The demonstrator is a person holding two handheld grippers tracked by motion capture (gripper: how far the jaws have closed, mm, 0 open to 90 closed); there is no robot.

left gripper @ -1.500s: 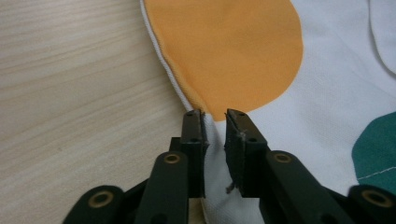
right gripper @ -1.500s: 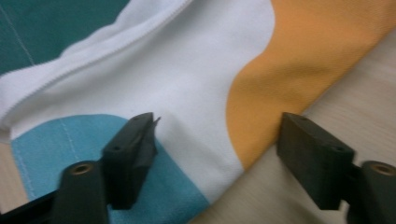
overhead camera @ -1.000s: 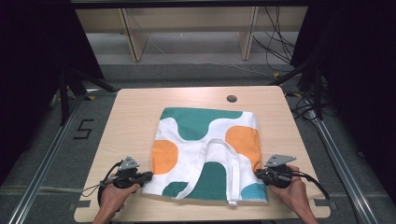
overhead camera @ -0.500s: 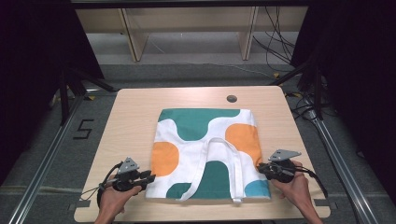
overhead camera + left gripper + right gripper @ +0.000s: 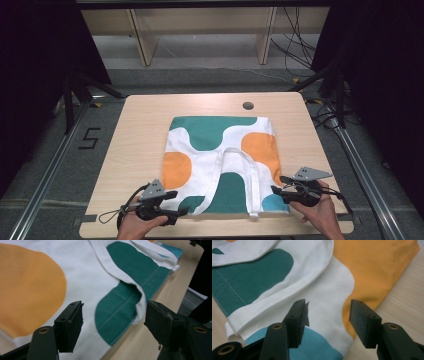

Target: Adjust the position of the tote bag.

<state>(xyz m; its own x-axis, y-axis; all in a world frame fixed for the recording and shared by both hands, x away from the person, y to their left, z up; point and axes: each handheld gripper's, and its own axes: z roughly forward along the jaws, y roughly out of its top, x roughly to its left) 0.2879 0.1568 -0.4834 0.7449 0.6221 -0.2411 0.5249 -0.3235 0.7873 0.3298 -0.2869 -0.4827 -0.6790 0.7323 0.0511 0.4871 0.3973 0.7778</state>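
A cloth tote bag (image 5: 220,160) with white, green, orange and blue patches lies flat on the wooden table (image 5: 140,130), its white straps (image 5: 252,172) on top. My left gripper (image 5: 179,204) is at the bag's near left corner. Its jaws have just been opening and now stand wide open; the left gripper (image 5: 113,322) has the green corner (image 5: 117,312) lying loose between its jaws, untouched. My right gripper (image 5: 278,184) is at the near right corner, also just opened. The right gripper (image 5: 329,315) hovers over white and blue cloth (image 5: 322,345) without pressing on it.
A round cable hole (image 5: 248,105) is in the table's far edge. The near table edge (image 5: 215,229) runs just under both hands. Dark frame posts and floor rails (image 5: 55,165) flank the table, with cables (image 5: 300,50) on the floor behind.
Both grippers went from shut on the bag's near corners to open, letting the cloth go. The left hand drew back toward the near edge and a little right; the right hand barely shifted.
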